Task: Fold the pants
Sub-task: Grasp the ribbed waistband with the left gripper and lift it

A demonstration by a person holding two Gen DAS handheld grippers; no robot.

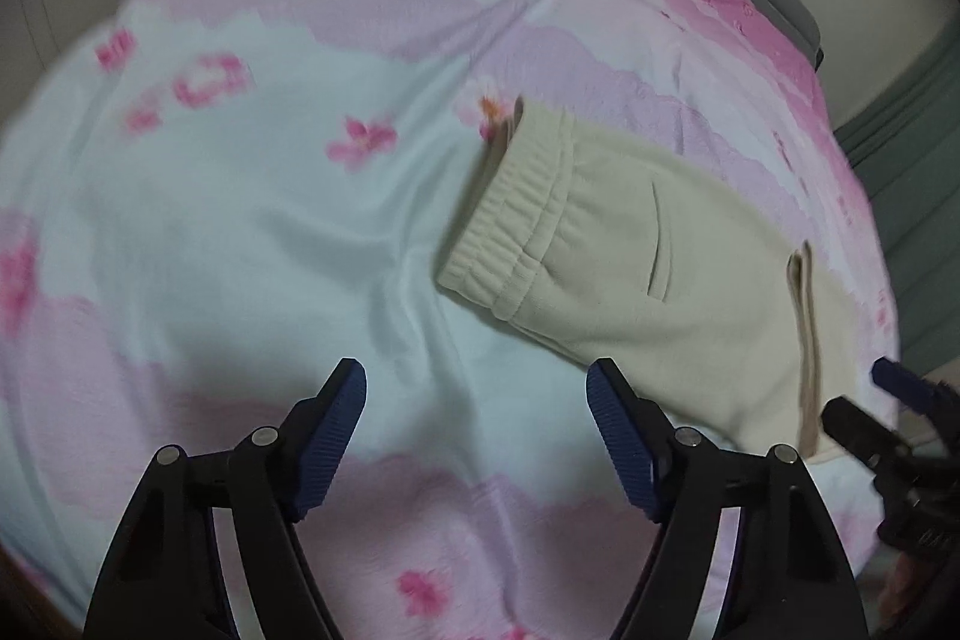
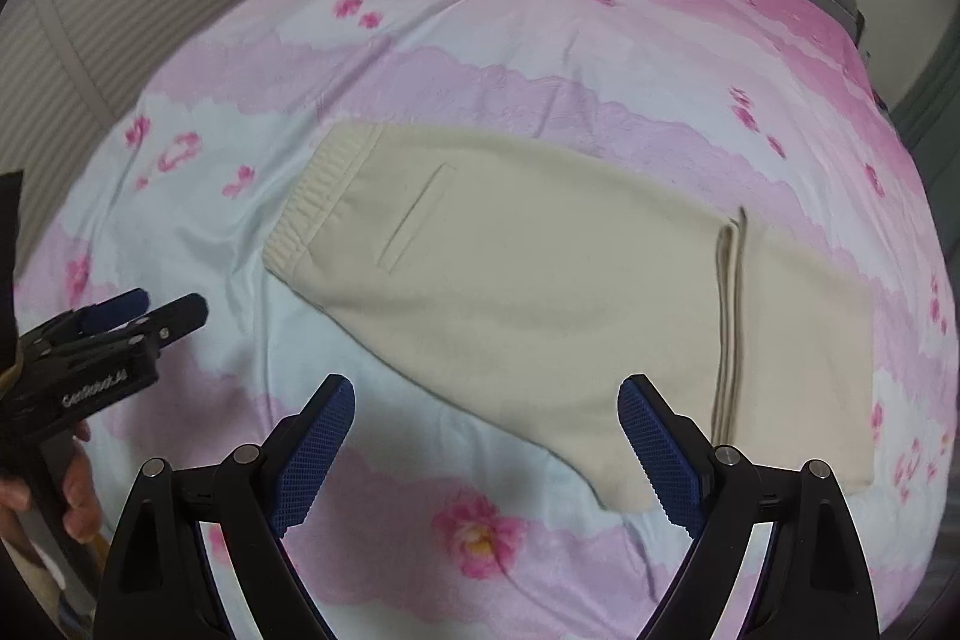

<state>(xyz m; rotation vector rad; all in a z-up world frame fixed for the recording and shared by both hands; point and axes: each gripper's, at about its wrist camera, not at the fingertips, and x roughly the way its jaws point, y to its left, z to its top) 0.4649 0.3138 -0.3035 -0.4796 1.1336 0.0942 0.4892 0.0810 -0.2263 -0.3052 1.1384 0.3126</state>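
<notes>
Cream pants (image 2: pixel 540 292) lie flat on the pink-and-white floral bedspread (image 2: pixel 480 40), folded over once, elastic waistband (image 2: pixel 312 202) toward the left, folded leg ends toward the right. Right gripper (image 2: pixel 486 436) points steeply down above the near edge of the pants, jaws wide apart, nothing between them. Left gripper (image 1: pixel 477 430) points down over bare bedspread left of the waistband, jaws apart and empty. A hand (image 2: pixel 72 496) grips its handle.

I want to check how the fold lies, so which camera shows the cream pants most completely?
The right wrist view: the pants lie nearly whole on the bedspread, from waistband and pocket slit to the folded-over leg ends. The left wrist view shows the pants off to the right, waistband clear but the far end cut by the right gripper.
</notes>
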